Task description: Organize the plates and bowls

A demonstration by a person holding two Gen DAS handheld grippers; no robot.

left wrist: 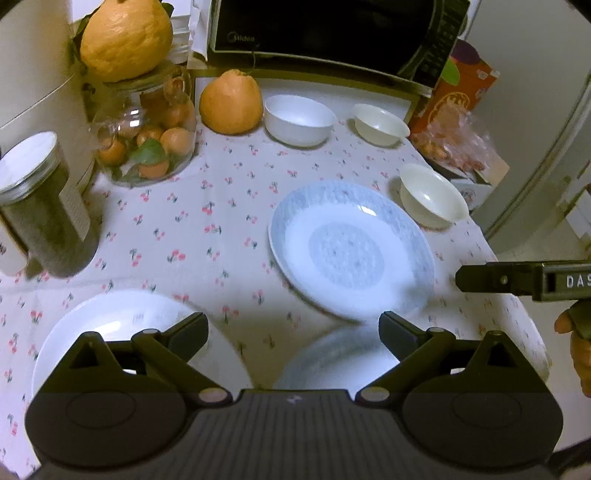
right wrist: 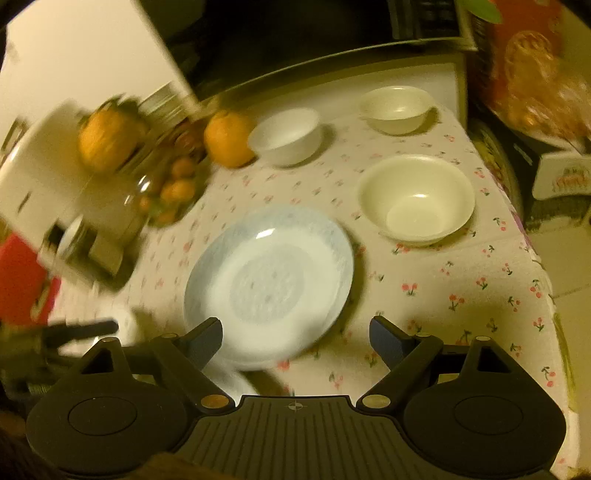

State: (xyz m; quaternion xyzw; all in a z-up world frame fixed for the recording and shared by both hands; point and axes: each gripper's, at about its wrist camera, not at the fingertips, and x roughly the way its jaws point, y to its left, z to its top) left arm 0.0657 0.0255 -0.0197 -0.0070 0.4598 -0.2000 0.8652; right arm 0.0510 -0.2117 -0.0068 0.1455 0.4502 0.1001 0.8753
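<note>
A blue-patterned plate point(left wrist: 351, 251) lies mid-table, also in the right wrist view point(right wrist: 269, 280). A plain white plate point(left wrist: 122, 332) lies at the near left, and another plate point(left wrist: 343, 354) shows partly between my left fingers. A white bowl point(left wrist: 299, 118) point(right wrist: 286, 134) and two cream bowls, one far point(left wrist: 382, 123) point(right wrist: 397, 109) and one near point(left wrist: 432, 201) point(right wrist: 415, 197), stand behind. My left gripper point(left wrist: 293, 330) is open and empty above the near edge. My right gripper point(right wrist: 295, 338) is open and empty just before the blue plate; it shows from the side in the left wrist view point(left wrist: 517, 280).
A cherry-print cloth point(left wrist: 207, 221) covers the table. A large orange citrus point(left wrist: 231, 101), a glass jar of small oranges point(left wrist: 147, 136) with a big citrus on top, a dark lidded jar point(left wrist: 44, 206), a microwave point(left wrist: 325, 29) and a snack box point(left wrist: 458, 96) ring the back and sides.
</note>
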